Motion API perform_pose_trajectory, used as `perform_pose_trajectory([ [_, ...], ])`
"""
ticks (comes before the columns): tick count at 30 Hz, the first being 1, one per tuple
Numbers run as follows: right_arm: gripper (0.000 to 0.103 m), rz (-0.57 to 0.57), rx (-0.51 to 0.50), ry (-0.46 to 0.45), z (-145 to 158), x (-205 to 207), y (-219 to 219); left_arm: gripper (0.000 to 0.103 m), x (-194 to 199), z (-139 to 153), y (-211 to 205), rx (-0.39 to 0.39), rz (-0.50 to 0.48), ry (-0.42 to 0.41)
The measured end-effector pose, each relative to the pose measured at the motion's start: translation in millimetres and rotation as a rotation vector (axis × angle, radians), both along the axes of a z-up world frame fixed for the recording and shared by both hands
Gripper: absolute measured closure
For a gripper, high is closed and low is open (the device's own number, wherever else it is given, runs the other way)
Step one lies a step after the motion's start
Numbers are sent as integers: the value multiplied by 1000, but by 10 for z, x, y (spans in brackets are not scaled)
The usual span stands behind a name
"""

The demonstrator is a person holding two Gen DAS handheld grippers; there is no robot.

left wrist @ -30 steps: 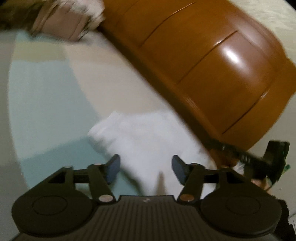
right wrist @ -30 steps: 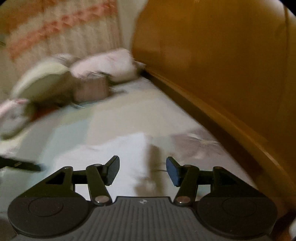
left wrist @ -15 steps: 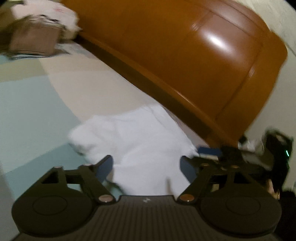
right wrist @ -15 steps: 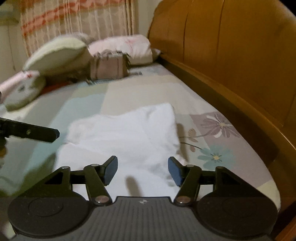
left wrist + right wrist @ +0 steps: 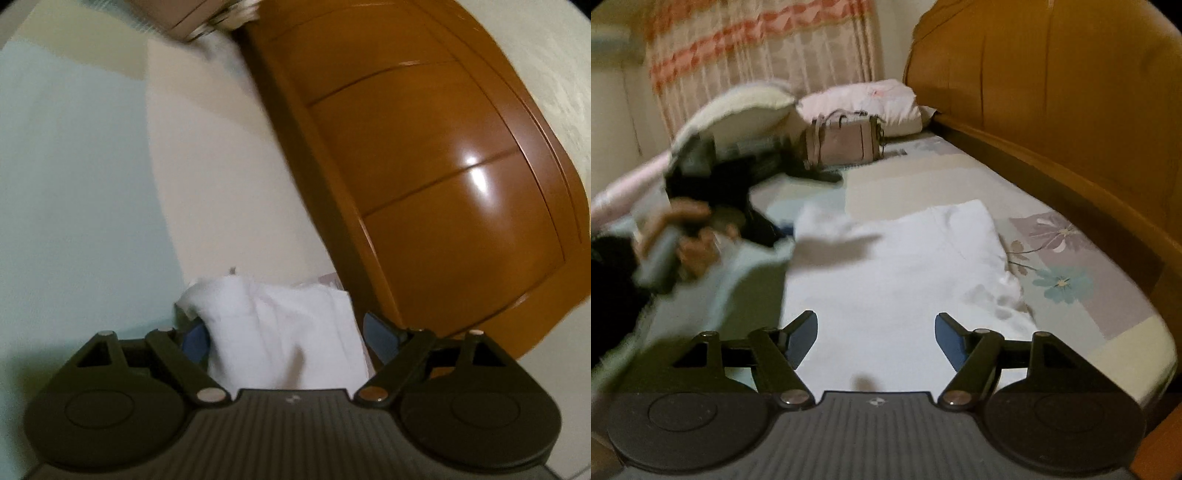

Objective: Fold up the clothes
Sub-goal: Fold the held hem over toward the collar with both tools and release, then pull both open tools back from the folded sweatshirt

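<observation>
Now the white cloth [image 5: 897, 266] lies flat mid-bed [image 5: 1108, 295], the headboard [image 5: 1052, 92] at 2 o'clock. Right gripper [image 5: 876, 332] hovers at its 6 o'clock edge, jaws opening, touching nothing. Left gripper [image 5: 284, 338] is spread wide around a raised fold at the cloth's 9 o'clock, cloth against one blue pad [image 5: 195, 341], not pinched. A bag [image 5: 846, 142] sits at 12.

1. Left tool [image 5: 290, 334]: black linkage arms with silver pivot screws, blue pads [image 5: 380, 338], and a grey ribbed body bearing a small white mark.
2. Right tool [image 5: 876, 334]: same build.
</observation>
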State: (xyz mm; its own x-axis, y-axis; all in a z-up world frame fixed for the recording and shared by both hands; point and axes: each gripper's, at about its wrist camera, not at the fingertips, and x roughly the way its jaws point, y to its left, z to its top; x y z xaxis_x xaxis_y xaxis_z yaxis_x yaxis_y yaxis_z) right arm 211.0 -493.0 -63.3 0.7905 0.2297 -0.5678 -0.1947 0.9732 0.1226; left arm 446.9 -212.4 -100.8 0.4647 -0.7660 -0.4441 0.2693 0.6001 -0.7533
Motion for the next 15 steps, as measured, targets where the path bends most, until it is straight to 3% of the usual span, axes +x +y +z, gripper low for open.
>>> perform_pose_trajectory([
  [2, 28, -18, -51, -13, -33, 22, 21, 18, -122, 194, 20, 135, 44, -123],
  [6, 24, -78, -159, -26, -182, 79, 19, 17, -306, 388, -110, 236, -25, -256],
  [10, 22, -101, -162, 60, -396, 89, -57, 17, -492, 360, -529, 306, -218, -329],
  [15, 21, -134, -146, 49, -284, -119, -100, 16, -742, 78, -940, 410, -403, -388],
])
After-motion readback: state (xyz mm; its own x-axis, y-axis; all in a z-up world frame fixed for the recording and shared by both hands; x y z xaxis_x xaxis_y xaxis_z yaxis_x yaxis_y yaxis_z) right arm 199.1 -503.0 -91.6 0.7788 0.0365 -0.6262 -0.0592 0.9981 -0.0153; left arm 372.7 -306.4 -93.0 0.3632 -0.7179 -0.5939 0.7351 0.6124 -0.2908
